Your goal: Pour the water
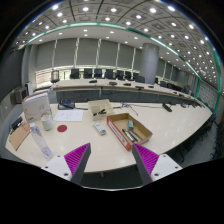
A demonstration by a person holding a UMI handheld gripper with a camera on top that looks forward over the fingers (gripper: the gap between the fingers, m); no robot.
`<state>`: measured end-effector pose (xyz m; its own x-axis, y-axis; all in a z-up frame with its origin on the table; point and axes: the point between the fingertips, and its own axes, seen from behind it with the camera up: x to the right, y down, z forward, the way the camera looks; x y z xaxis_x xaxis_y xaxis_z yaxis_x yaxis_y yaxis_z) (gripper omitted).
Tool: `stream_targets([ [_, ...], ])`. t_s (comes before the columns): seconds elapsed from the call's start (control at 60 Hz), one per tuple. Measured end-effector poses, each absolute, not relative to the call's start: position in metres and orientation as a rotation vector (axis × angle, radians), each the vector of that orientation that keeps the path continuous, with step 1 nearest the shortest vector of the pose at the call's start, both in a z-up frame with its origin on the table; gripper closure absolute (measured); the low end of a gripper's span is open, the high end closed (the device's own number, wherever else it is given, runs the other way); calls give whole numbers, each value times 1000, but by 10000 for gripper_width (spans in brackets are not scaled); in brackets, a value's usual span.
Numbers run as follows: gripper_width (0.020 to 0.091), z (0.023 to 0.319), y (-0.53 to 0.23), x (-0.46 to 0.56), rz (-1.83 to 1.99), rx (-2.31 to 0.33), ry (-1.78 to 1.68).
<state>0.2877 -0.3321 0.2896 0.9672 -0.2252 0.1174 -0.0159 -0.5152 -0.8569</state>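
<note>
Tool high over the bench, nothing held.
My tool (110, 160) hangs released; I can't pick out any water vessel on the bench (170, 130), perhaps far left, so I risk grabbing the cardboard box (128, 128).

Conference room: long tables (150, 125), black chairs (98, 73), ceiling spotlights (110, 10).

1. The gripper (112, 160) fingers are pale grey, each with a magenta pad (77, 156) marked by fine diagonal ridges, at the lower middle of the frame.
2. The table (170, 128) top is light beige.
3. The open cardboard box (129, 130), centre right, is tan with a reddish inside.
4. The chairs (100, 74), upper middle, are black.
5. The ceiling (110, 15) is dark, dotted with white lights and edged by a green glowing strip.
</note>
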Motion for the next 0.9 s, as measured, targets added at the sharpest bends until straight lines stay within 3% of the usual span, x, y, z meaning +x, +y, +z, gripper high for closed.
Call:
stream_targets([
  [0.25, 250, 270, -327, 255, -196, -2111, 108],
  [0.667, 249, 180, -294, 49, 69, -2127, -130],
  [0.9, 250, 129, -230, -44, 115, -2039, -170],
])
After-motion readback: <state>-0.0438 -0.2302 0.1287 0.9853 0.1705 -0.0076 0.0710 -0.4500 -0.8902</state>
